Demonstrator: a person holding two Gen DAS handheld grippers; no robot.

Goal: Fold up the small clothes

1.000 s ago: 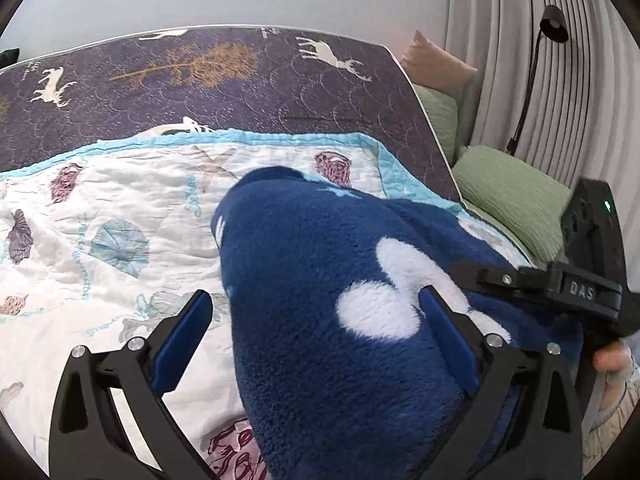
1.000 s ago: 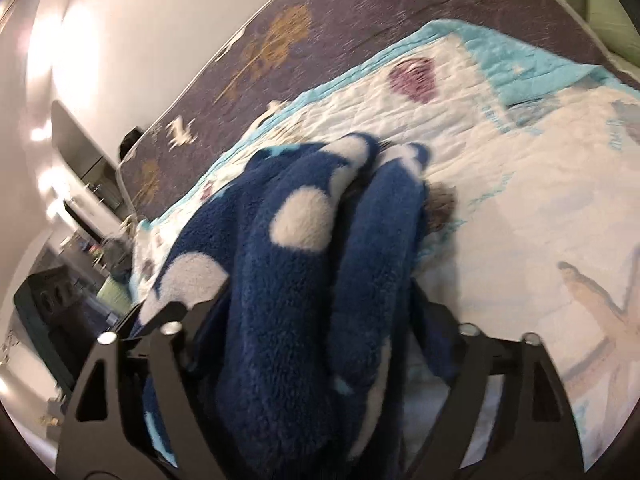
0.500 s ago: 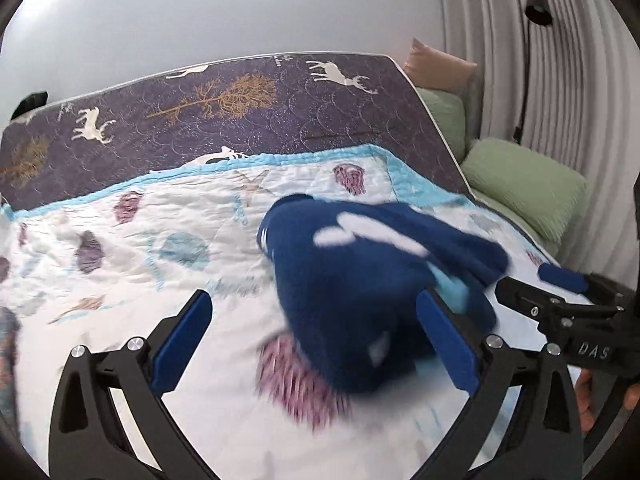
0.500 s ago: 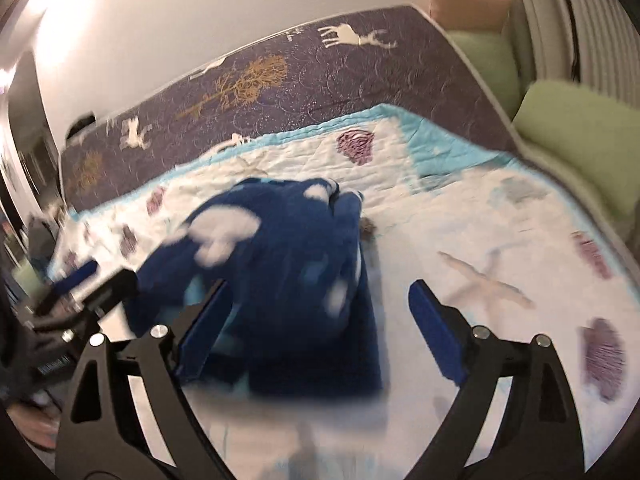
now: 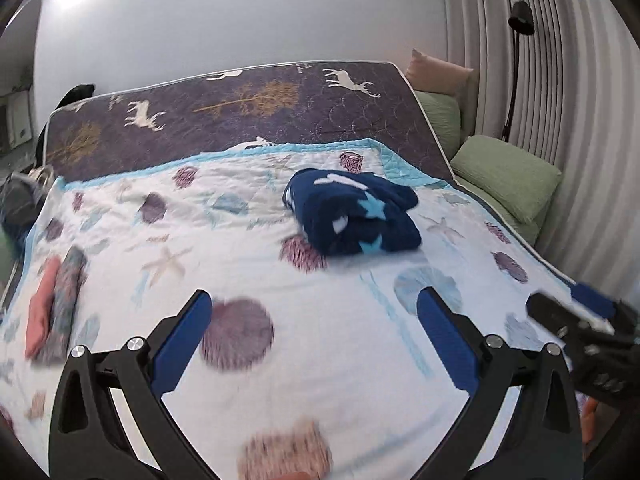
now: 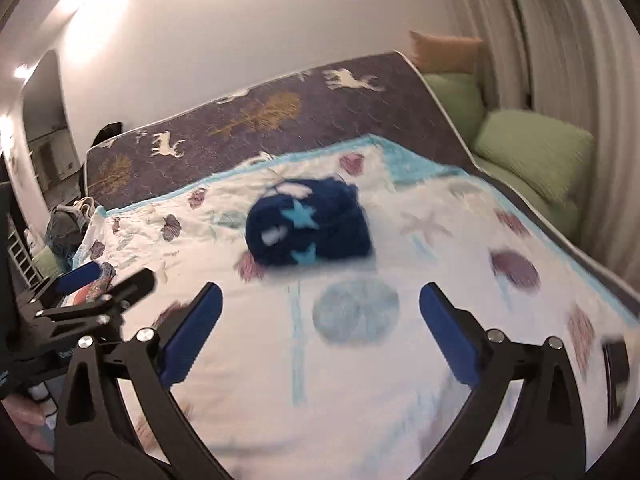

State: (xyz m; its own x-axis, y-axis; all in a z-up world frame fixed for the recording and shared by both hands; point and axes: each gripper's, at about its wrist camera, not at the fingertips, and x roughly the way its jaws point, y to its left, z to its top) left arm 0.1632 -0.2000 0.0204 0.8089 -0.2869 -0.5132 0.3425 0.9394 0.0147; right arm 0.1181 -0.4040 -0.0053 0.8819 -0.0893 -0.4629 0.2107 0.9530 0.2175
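A navy fleece garment with white and light-blue stars (image 5: 354, 214) lies bundled on the white seashell quilt (image 5: 340, 360), far from both grippers; it also shows in the right wrist view (image 6: 308, 226). My left gripper (image 5: 314, 340) is open and empty, hovering over the near part of the quilt. My right gripper (image 6: 320, 334) is open and empty too, and it shows at the right edge of the left wrist view (image 5: 580, 328). The left gripper shows at the left of the right wrist view (image 6: 92, 292).
Folded pink and patterned clothes (image 5: 54, 304) lie at the quilt's left edge. A dark deer-print mattress (image 5: 240, 116) stands behind. Green pillows (image 5: 504, 176) and a black lamp (image 5: 520, 24) are at the right by the curtain. A dark bag (image 6: 66, 220) sits far left.
Both grippers let go of the navy garment and pulled back toward the near side of the bed. The garment now rests alone on the quilt.
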